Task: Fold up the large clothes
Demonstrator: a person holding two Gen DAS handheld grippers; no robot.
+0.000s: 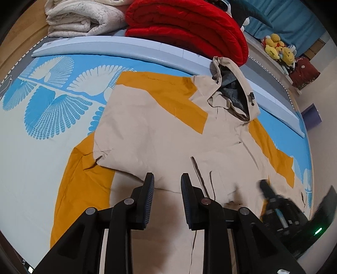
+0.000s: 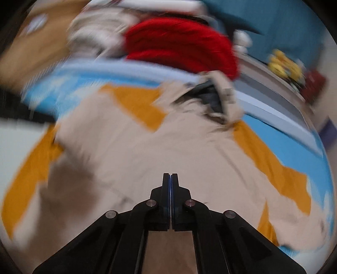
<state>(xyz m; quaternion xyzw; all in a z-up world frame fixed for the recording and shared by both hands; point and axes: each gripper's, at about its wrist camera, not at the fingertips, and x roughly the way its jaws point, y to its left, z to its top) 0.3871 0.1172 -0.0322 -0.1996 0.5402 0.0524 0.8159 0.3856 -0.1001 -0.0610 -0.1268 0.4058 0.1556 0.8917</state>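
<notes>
Nearest the left wrist camera, the left tool (image 1: 167,181) hangs released, its two fingers spread apart over the lower front of a beige and mustard hooded jacket (image 1: 168,130), with nothing between them. To its right, the right tool (image 1: 271,196) shows as a dark blur over the same garment. From its own, motion-smeared view the right tool (image 2: 170,181) is clenched, pads pressed together, with no cloth visibly caught between them. The jacket lies spread on a bed sheet (image 1: 42,118) printed with blue fans, hood (image 1: 233,92) farthest away. Beyond it sit a red quilt (image 1: 185,27) and a folded cream blanket (image 1: 84,19), with yellow plush toys (image 1: 278,48) off to the right.
</notes>
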